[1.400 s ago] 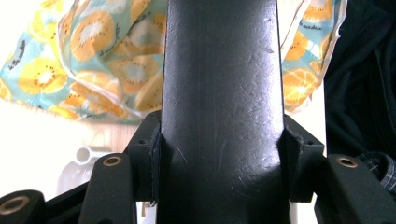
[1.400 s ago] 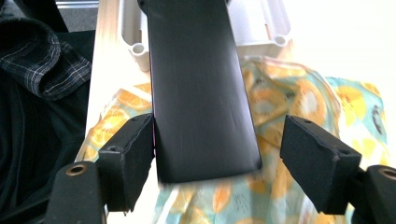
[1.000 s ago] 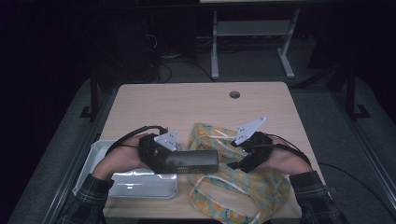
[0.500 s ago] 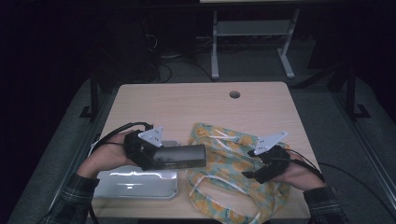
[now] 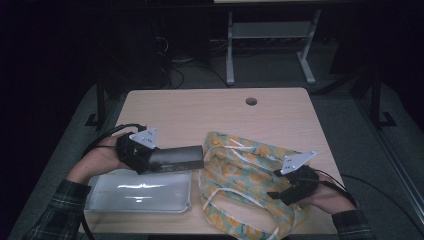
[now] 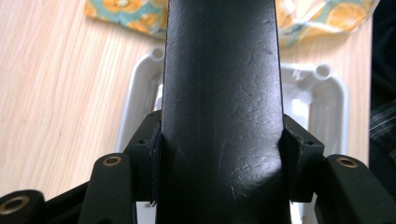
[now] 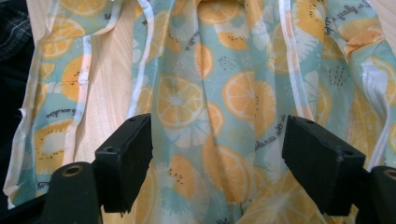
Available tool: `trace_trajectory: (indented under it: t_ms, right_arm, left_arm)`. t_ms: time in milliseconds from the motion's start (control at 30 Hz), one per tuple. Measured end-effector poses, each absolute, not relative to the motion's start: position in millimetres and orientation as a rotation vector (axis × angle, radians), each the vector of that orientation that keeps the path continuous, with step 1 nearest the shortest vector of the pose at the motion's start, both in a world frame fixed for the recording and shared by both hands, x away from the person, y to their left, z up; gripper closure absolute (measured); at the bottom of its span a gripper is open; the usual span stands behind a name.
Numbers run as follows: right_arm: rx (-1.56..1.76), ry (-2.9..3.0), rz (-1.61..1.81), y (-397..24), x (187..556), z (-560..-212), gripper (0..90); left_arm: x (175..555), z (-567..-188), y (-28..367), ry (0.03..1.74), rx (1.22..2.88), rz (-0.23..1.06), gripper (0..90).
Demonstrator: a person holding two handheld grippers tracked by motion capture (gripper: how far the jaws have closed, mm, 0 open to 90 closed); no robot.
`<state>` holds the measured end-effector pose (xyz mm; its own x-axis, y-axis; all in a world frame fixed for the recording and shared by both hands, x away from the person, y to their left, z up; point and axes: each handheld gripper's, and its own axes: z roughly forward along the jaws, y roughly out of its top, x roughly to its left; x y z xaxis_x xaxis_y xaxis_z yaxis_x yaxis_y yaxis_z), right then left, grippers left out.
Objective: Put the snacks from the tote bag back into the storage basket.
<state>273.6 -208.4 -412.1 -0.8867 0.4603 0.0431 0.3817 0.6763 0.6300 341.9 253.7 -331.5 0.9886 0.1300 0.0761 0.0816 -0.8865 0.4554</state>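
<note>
A long black box [image 5: 180, 157] is held level just above the table's left half, with my left gripper [image 5: 155, 159] shut on its left end. In the left gripper view the box [image 6: 219, 93] runs up between the pads [image 6: 154, 154], which press on both of its sides. A cloth bag printed with orange slices [image 5: 240, 170] lies crumpled at the front right. My right gripper [image 5: 274, 192] hovers low over the bag's front part, open. In the right gripper view its jaws [image 7: 217, 144] stand wide apart with only the cloth [image 7: 187, 93] beneath them.
A white plastic tray [image 5: 140, 192] lies at the front left, under and in front of the box; its rim [image 6: 135, 93] shows below the box. The wooden table [image 5: 200, 110] has a cable hole [image 5: 251, 101] near its far edge. Dark floor and a metal stand lie beyond.
My left gripper has carried the box leftward, off the bag. My right gripper has drawn away from the box's right end, moving right and down over the cloth.
</note>
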Motion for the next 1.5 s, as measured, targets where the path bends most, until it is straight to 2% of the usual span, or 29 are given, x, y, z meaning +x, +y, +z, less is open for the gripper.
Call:
trace_trajectory:
  t_ms: [667, 1133, 1500]
  right_arm:
    - [0.776, 2.733, 1.002, -208, 261, -410, 24.2]
    - [0.834, 2.707, 0.987, -220, 248, -413, 24.3]
    - [0.841, 2.705, 0.982, -221, 247, -413, 24.5]
  left_arm:
    - [373, -353, 308, 0.077, 2.691, 0.137, 42.6]
    - [395, -385, 301, 0.067, 2.719, 0.052, 42.5]
    - [402, -401, 304, 0.065, 2.723, 0.037, 42.4]
